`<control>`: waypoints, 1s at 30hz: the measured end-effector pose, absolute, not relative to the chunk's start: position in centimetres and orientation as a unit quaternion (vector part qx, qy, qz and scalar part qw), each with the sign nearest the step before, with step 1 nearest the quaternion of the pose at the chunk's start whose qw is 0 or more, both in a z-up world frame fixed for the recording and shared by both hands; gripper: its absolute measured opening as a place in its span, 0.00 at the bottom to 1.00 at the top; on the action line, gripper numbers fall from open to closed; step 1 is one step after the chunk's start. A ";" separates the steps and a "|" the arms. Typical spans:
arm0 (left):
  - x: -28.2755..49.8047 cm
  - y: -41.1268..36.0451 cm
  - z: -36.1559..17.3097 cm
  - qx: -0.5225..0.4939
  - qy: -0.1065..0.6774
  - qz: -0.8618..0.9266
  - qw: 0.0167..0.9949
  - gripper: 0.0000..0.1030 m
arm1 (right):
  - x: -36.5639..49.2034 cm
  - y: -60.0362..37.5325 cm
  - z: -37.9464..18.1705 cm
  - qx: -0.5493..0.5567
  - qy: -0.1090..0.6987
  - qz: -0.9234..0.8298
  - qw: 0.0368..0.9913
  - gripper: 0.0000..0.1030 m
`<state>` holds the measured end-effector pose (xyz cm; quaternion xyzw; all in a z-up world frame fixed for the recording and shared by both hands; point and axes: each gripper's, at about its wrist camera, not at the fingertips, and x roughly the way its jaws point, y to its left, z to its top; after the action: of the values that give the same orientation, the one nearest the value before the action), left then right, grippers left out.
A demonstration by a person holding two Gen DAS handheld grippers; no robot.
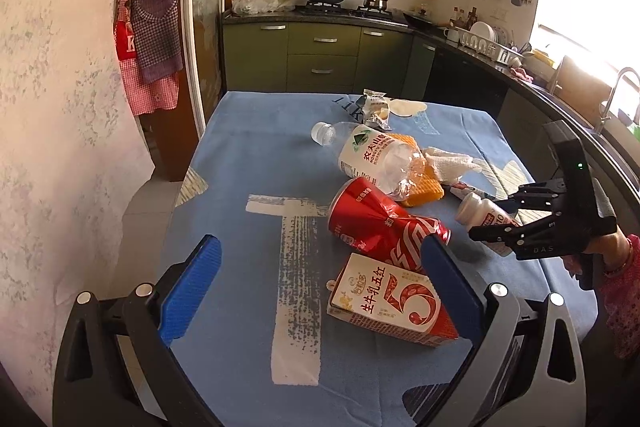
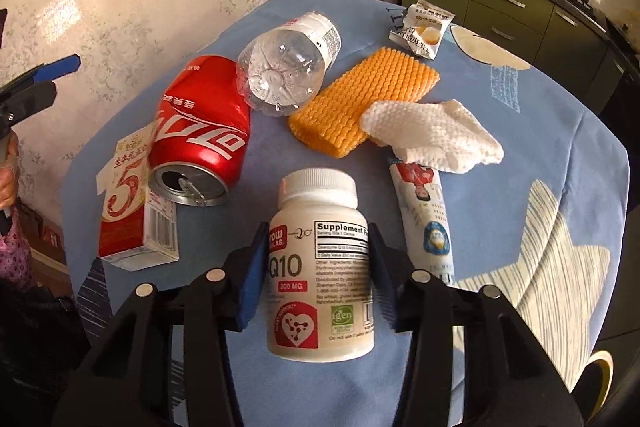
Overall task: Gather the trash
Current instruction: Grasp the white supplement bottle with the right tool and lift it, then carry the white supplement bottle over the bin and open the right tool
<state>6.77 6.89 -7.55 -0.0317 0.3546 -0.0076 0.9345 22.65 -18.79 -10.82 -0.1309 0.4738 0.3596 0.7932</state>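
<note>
The right gripper [image 2: 316, 275] has its jaws closed against the sides of a white supplement bottle [image 2: 320, 267], blue pads pressing the label on either flank just below the shoulder; the bottle lies on the blue-clothed bench [image 2: 560, 147] with its cap pointing away from the camera. From this view I cannot tell whether it is lifted clear of the cloth. It looks like rigid plastic with a glossy label, so it should resist squeezing but could slide; a grip across the mid-body, as here, seems sound. Its weight depends on contents I cannot see.

The left gripper [image 1: 320, 279] hangs with jaws spread wide and holding nothing, above the bench edge, its right pad in front of a red-and-white milk carton [image 1: 390, 303]. The carton is light and boxy, best pinched across its flat faces.

Beyond lie a dented red cola can [image 2: 200, 135], thin-walled and easily crushed further, a crumpled clear water bottle [image 2: 288, 67], an orange sponge [image 2: 364, 99], a white paper towel [image 2: 432, 135] that is soft and compressible, a printed tube [image 2: 424, 215], and a torn snack wrapper [image 2: 424, 27].
</note>
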 end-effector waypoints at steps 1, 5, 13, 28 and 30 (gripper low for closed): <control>6.8 6.8 -7.5 -0.031 0.354 -0.009 0.935 0.95 | 22.1 -19.4 -10.3 -0.119 0.470 0.359 0.797 0.44; 6.7 6.1 -7.5 -0.027 0.354 -0.014 0.935 0.95 | 20.0 -21.8 -8.5 -0.079 0.456 0.346 0.816 0.44; 6.0 4.3 -7.0 -0.011 0.350 -0.029 0.936 0.95 | 16.4 -31.7 -6.3 0.010 0.430 0.234 0.872 0.44; 6.2 0.8 -6.8 0.020 0.357 -0.051 0.933 0.95 | 17.0 -52.0 -12.2 0.114 0.464 -0.066 0.876 0.44; 6.3 0.5 -6.9 0.025 0.358 -0.054 0.932 0.95 | 17.4 -52.6 -12.9 0.111 0.464 -0.084 0.875 0.52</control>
<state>6.32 0.51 -6.88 0.0251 0.3584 -0.0539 0.9317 17.40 -52.59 -12.93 0.1108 0.4643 -0.0836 0.8747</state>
